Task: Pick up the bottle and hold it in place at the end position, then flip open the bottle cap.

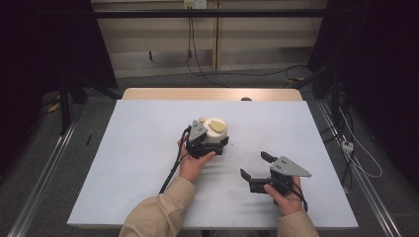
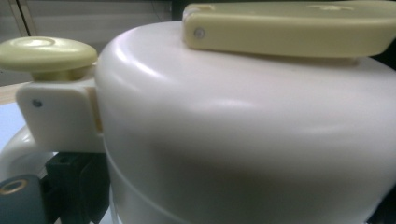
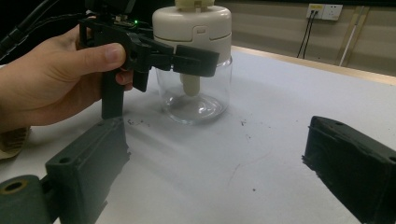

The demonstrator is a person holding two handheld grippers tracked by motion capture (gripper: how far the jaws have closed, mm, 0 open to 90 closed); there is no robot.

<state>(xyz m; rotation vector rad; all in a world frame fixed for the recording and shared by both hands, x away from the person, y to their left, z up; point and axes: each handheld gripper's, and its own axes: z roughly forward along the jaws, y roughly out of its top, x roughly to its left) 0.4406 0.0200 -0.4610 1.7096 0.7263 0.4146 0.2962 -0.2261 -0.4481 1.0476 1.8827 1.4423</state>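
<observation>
A: Where's the jar?

B: The glass jar (image 3: 194, 100) with the cream lid (image 1: 216, 131) stands upright near the middle of the desk (image 1: 143, 148), a touch toward one o'clock from centre in the high view. A pale yellow handle (image 2: 285, 28) lies flat across the lid's top, and a round yellow knob (image 2: 44, 53) sits at its nine o'clock edge in the left gripper view.

A: What has hold of it?

B: The left gripper (image 1: 213, 144). Its fingers (image 3: 196, 60) are pinching the jar just under the lid, one on each side, as the right gripper view shows. The person's left hand (image 1: 192, 163) grips the tool from the jar's seven o'clock side.

A: And the other one?

B: The right gripper (image 1: 256, 165) is at about four o'clock from the jar, well apart from it, low over the desk. Its fingers (image 3: 88, 163) are spread wide with nothing between them. A few dark specks (image 3: 137, 122) lie on the desk beside the jar's base.
</observation>
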